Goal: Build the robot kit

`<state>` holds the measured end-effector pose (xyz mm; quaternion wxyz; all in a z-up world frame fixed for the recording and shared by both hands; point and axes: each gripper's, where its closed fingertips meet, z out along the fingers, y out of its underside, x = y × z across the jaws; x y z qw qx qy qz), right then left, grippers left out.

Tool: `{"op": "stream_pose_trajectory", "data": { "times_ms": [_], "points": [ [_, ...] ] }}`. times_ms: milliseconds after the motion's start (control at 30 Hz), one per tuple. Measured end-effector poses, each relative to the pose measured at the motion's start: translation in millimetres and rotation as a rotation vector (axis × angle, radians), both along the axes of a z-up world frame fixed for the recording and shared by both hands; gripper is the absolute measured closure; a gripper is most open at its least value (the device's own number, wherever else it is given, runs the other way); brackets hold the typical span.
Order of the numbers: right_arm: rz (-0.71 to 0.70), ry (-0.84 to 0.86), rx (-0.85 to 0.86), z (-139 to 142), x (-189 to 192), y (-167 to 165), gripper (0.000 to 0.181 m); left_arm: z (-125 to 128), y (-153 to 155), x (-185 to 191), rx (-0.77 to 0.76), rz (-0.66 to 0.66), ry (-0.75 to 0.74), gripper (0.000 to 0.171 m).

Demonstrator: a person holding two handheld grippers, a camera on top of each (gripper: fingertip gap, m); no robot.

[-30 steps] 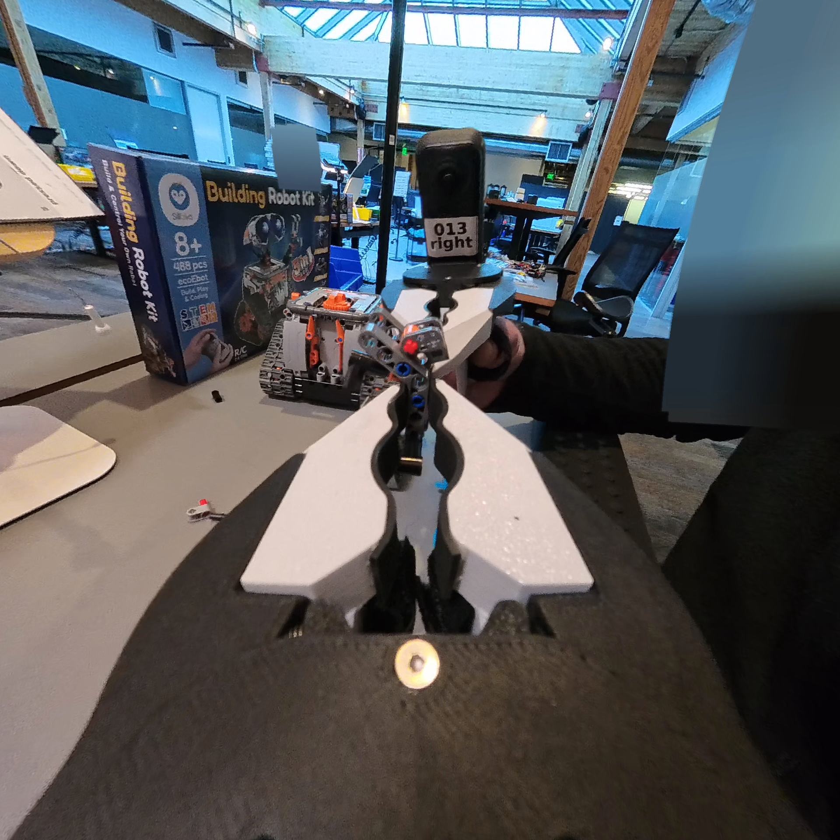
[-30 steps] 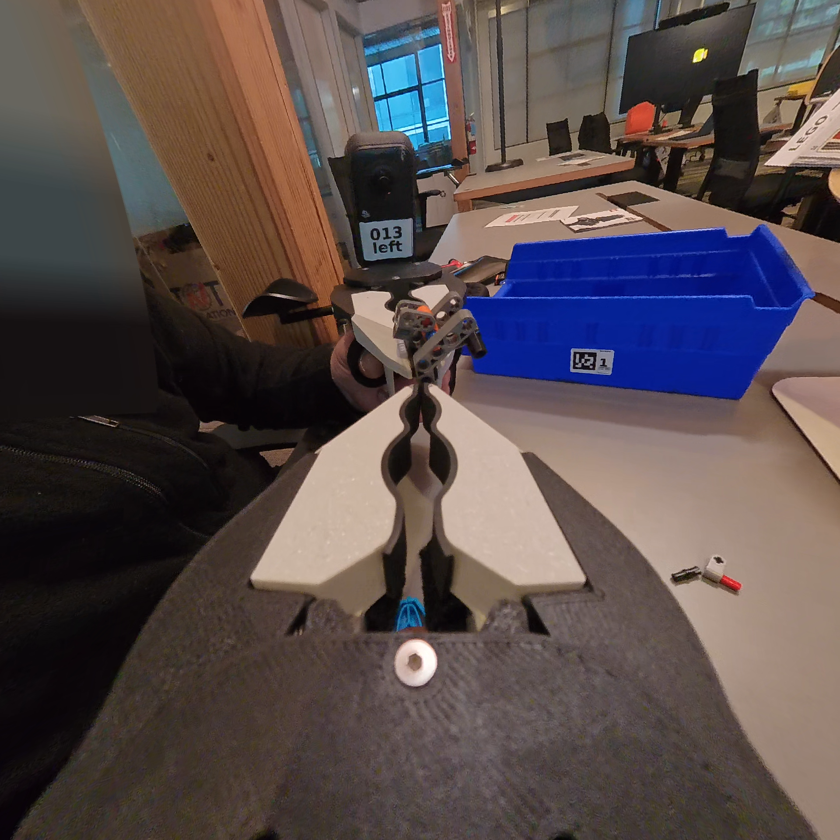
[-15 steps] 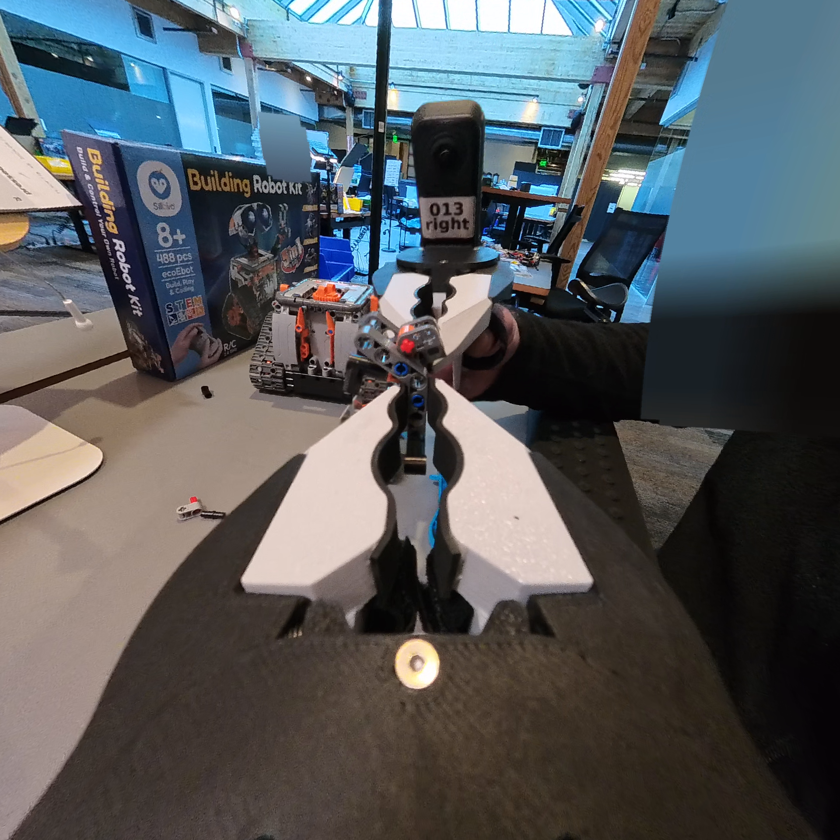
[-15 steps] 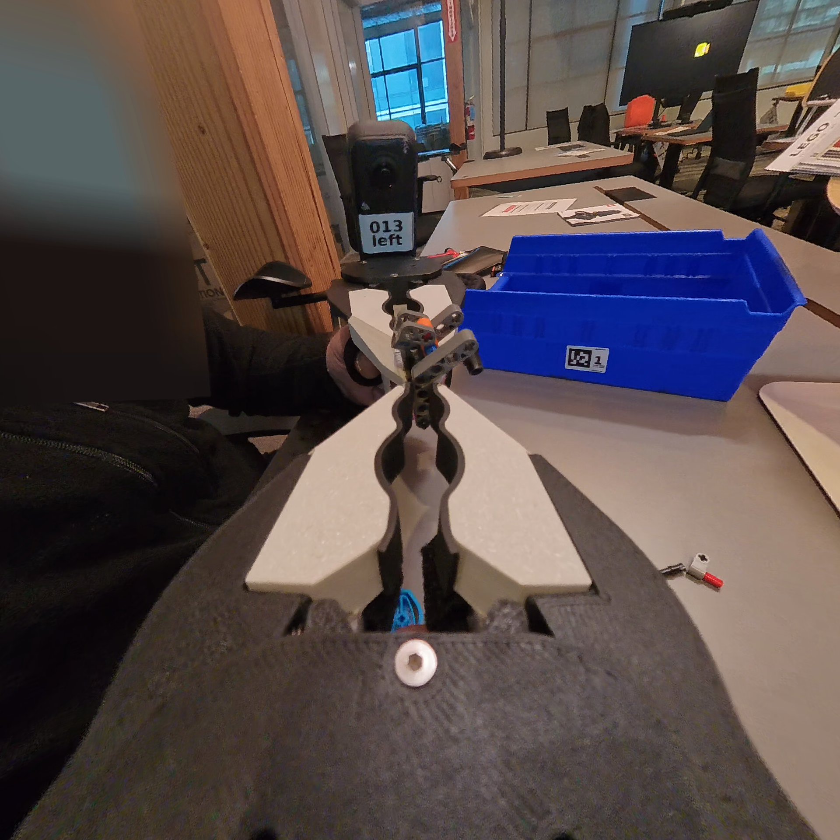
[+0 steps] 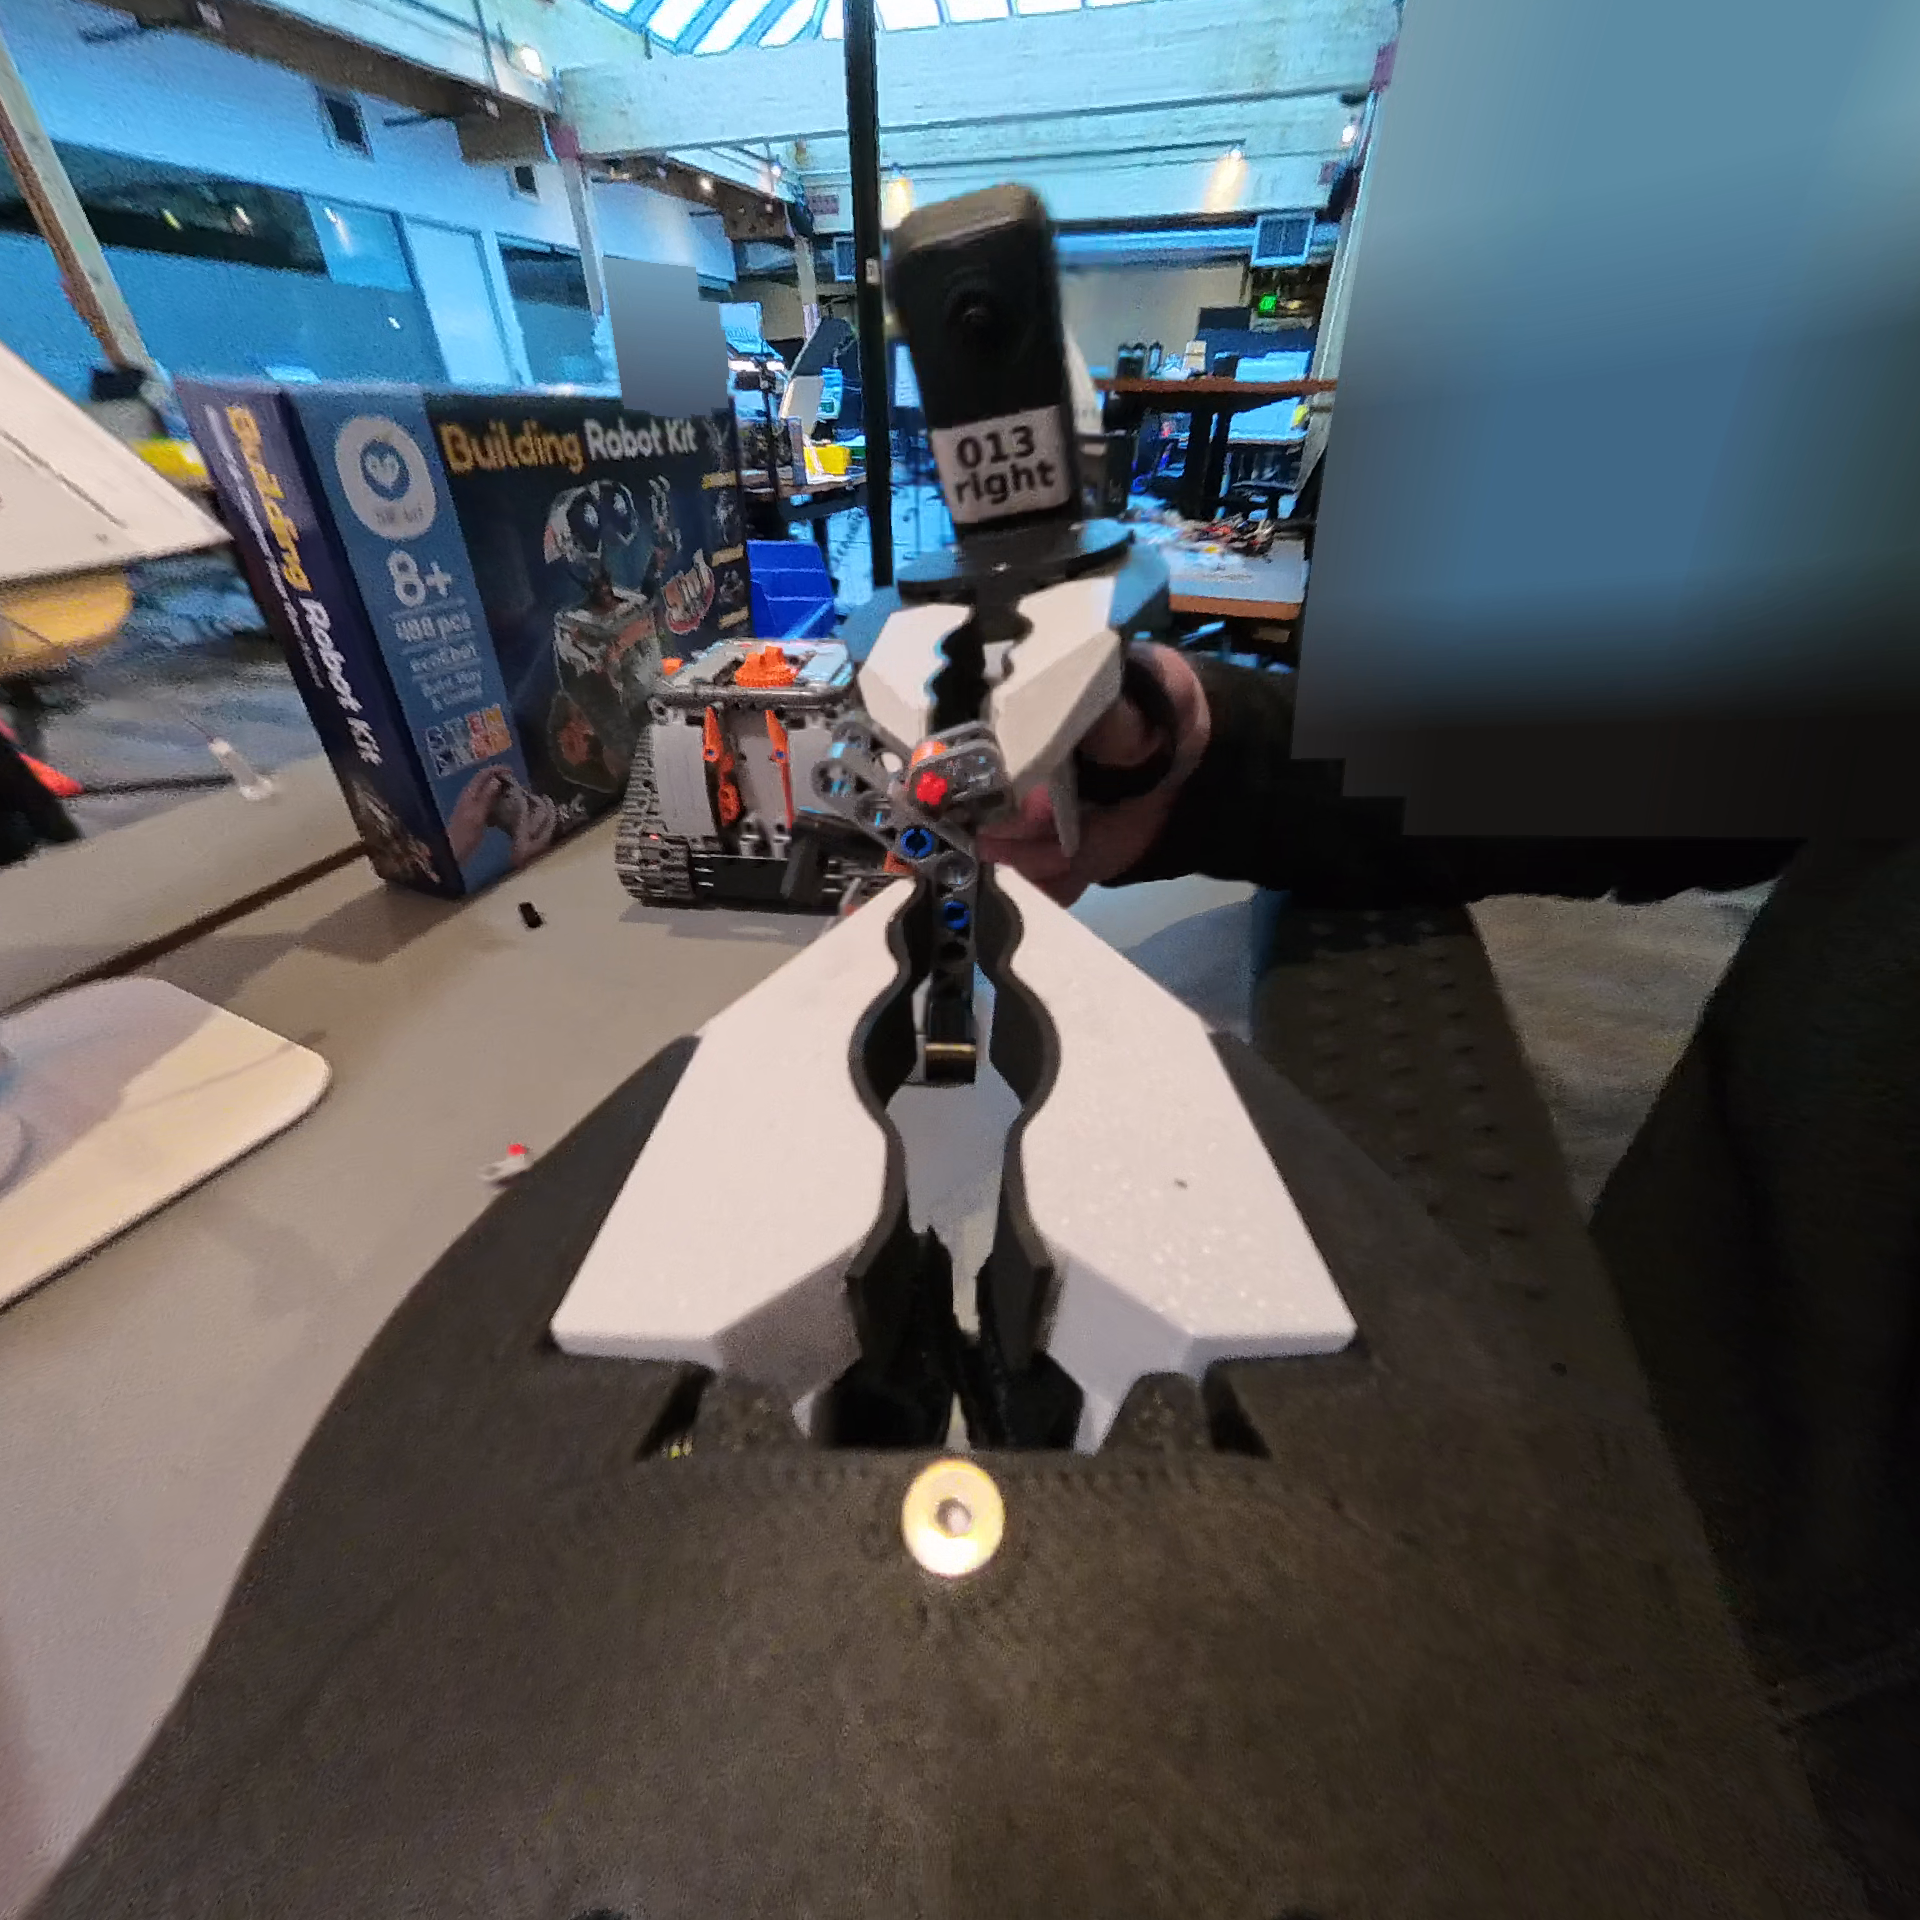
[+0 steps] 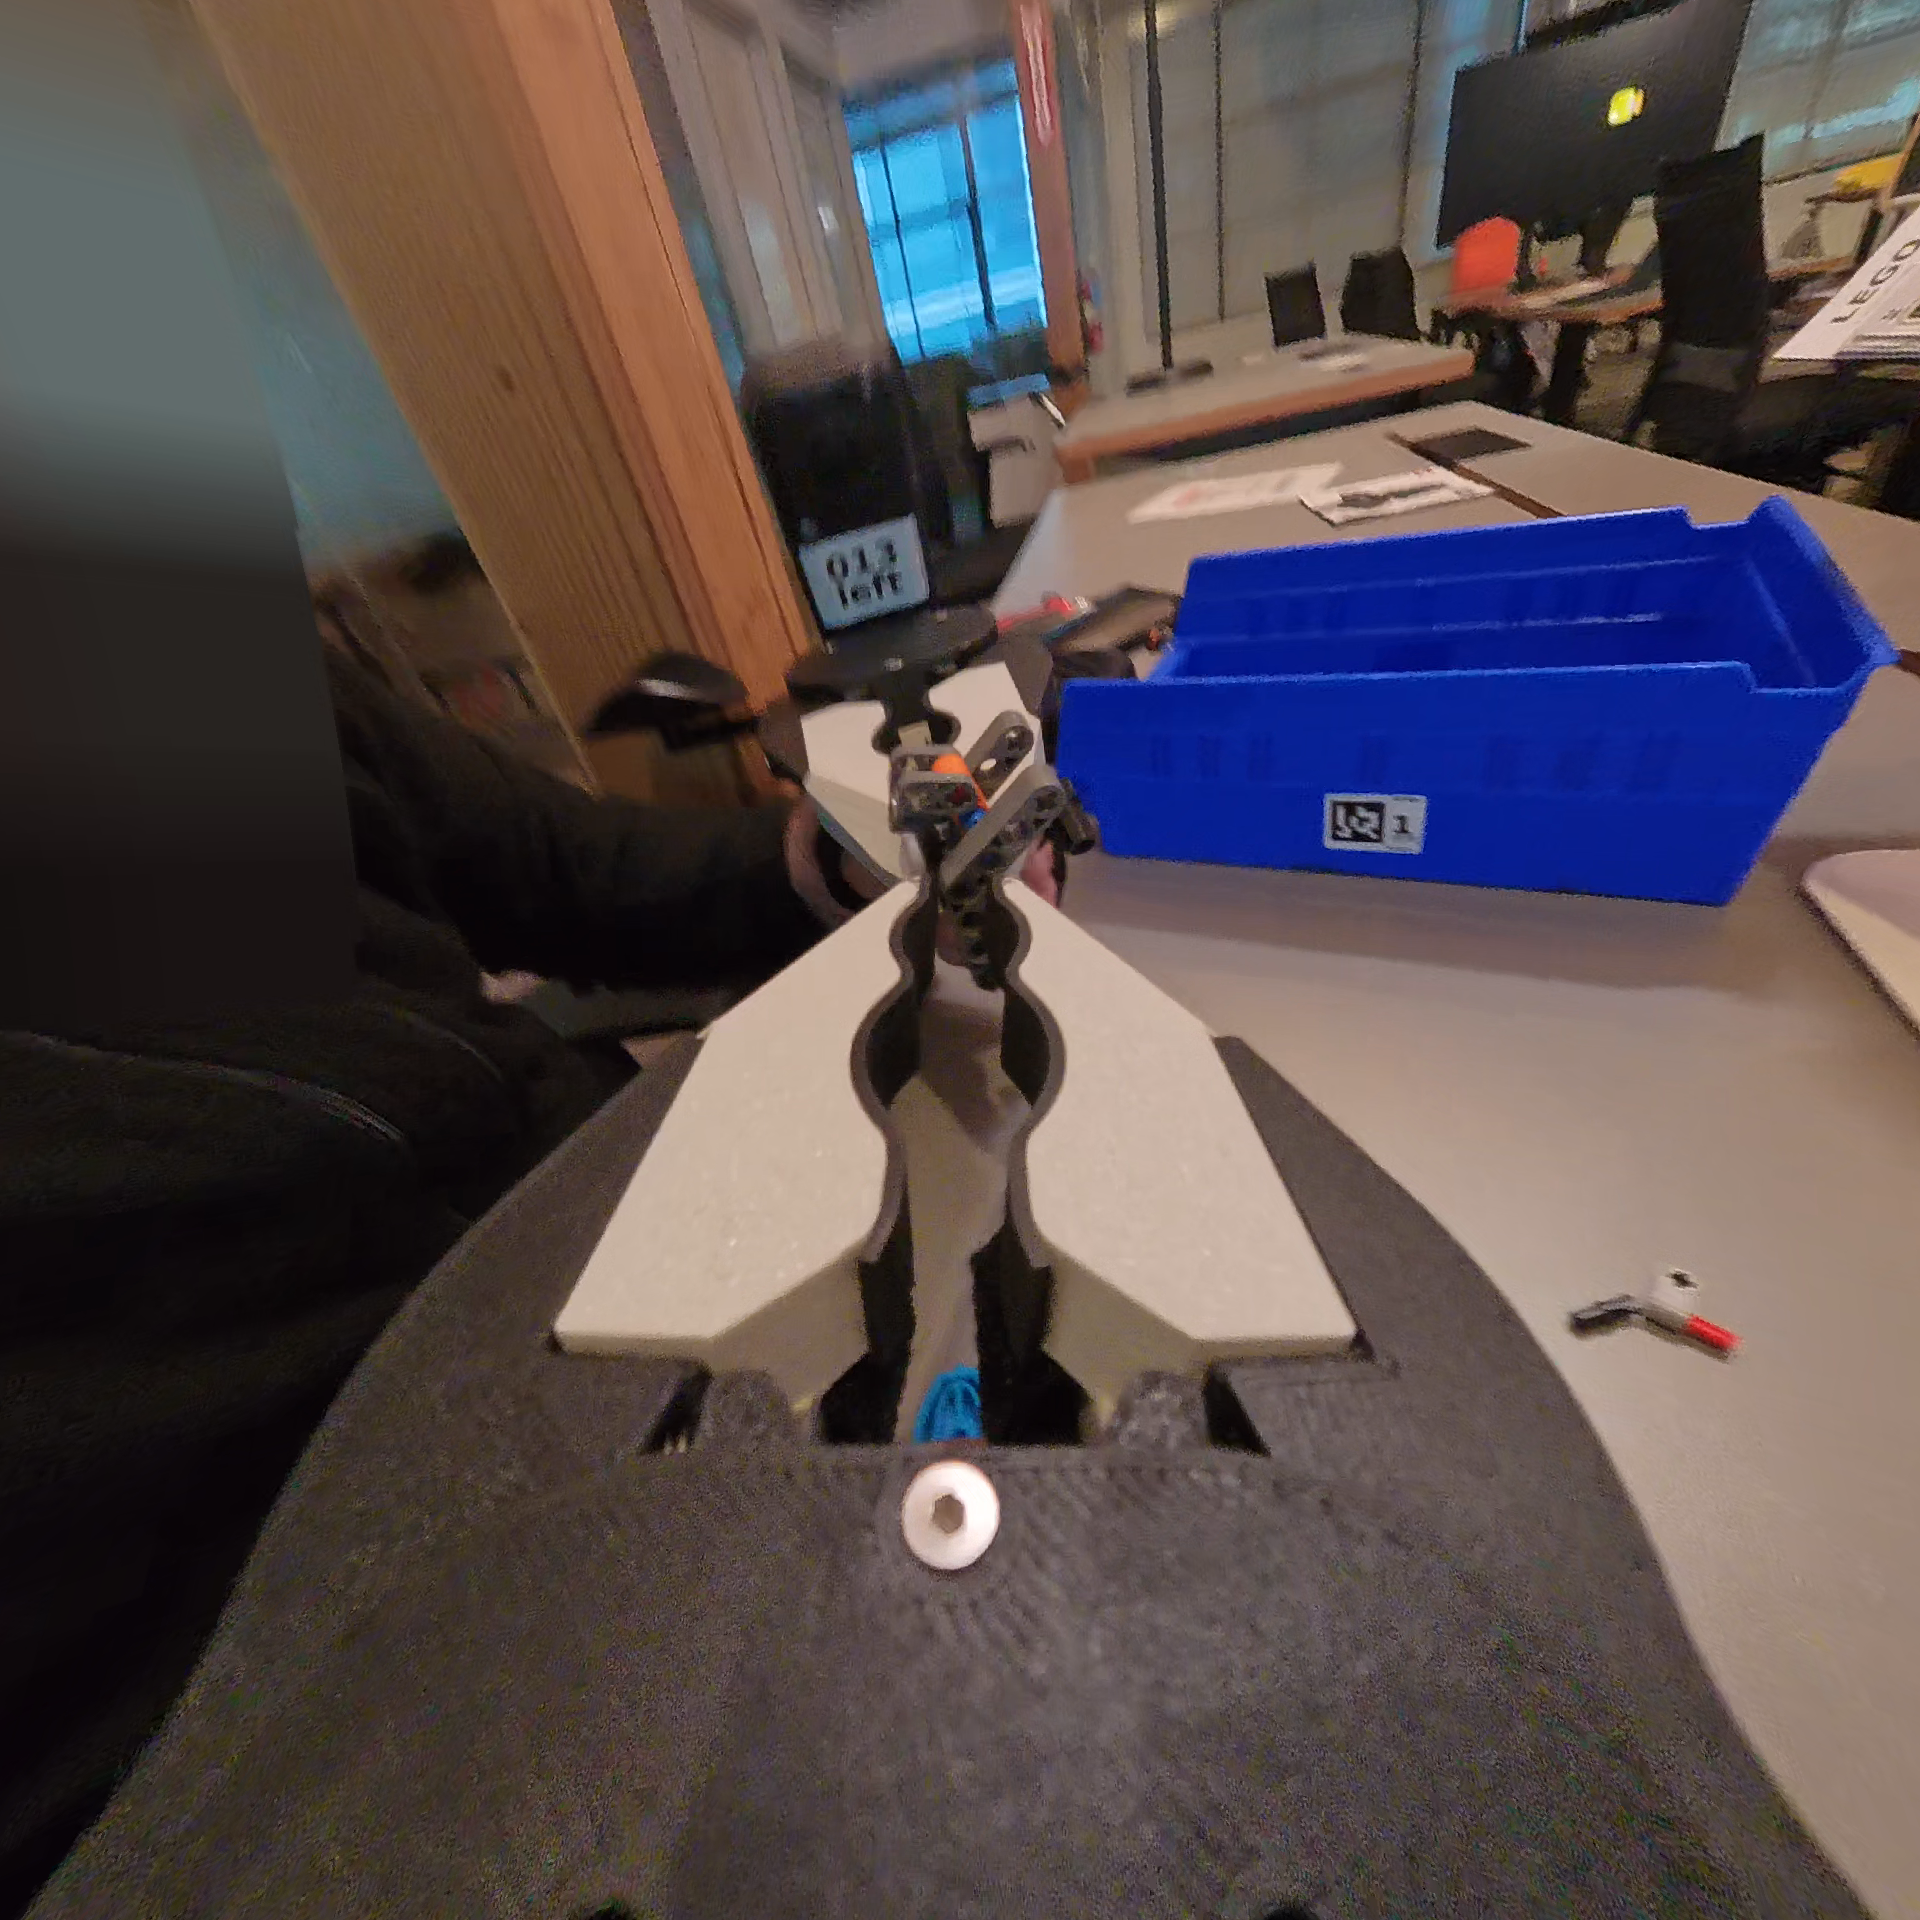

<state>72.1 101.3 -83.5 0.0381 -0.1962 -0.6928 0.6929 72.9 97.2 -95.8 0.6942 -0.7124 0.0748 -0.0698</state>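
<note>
**Operator:** Above the table edge, what are the jaws doing?

**Gripper:** I am clamping my left gripper (image 5: 948,904) on the dark beam of the brick assembly (image 5: 914,800), long axis running straight ahead. My right gripper (image 6: 961,904) is pinching its opposite end.

**Operator:** Clearances?

**Gripper:** From the assembly, the tracked model (image 5: 727,769) is standing just behind; the blue bin (image 6: 1455,748) is lying near; grey table (image 6: 1455,1091) is lying open below.
</note>
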Motion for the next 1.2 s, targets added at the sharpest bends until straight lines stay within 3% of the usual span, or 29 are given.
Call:
{"op": "stream_pose_trajectory", "data": {
  "times_ms": [167, 267, 333, 533, 667, 867, 1000, 1200],
  "points": [
    [0.052, -0.074, -0.087, 1, 5, -1, 0.167, 3, -1, 6, 0.026, 0.022, 0.185, 0.166],
    [0.079, -0.064, -0.128, 8, 10, -2, 0.173, 2, -1, 8, 0.019, 0.051, 0.29, 0.165],
    [0.09, -0.059, -0.138, 9, 12, -2, 0.177, 3, -1, 11, 0.029, 0.059, 0.334, 0.165],
    [0.076, -0.048, -0.114, 7, 13, -4, 0.168, 2, -1, 11, 0.02, 0.134, 0.522, 0.165],
    [0.099, -0.001, -0.108, 11, 20, -8, 0.174, 2, -1, 17, 0.033, 0.146, 0.631, 0.165],
    [0.064, 0.099, -0.059, 14, 23, -5, 0.176, 6, -3, 19, 0.053, 0.131, 0.588, 0.159],
    [0.033, 0.163, -0.018, 17, 24, -2, 0.176, 21, -8, 25, 0.114, 0.065, 0.424, 0.15],
    [0.024, 0.227, 0.02, 19, 27, -3, 0.176, 22, -9, 30, 0.119, -0.065, 0.206, 0.159]
  ]
}}
